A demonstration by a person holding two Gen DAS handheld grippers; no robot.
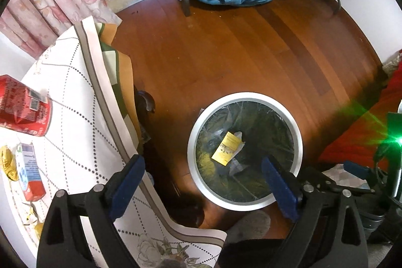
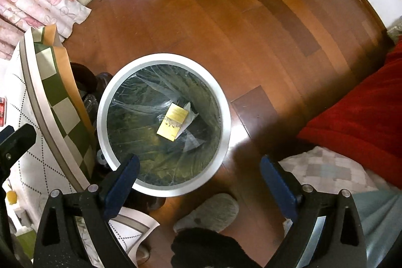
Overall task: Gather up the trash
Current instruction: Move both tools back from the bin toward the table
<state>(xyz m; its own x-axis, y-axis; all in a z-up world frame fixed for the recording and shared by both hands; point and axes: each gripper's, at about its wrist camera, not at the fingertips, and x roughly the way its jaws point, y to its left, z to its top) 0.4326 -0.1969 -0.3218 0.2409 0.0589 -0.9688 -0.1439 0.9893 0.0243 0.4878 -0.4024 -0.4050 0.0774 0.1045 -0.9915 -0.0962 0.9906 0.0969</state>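
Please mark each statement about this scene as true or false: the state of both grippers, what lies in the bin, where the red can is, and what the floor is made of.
1. Both grippers are open and hold nothing. True: left gripper, right gripper.
2. The trash bin is empty. False: a yellow packet lies inside on the clear liner.
3. The red can lies on the table. True.
4. The bin stands on a carpet. False: it stands on the wooden floor.
5. The red can is upright. False: it lies on its side.

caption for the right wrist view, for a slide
Open right claw hovers over the lined trash bin, a yellow packet already inside.
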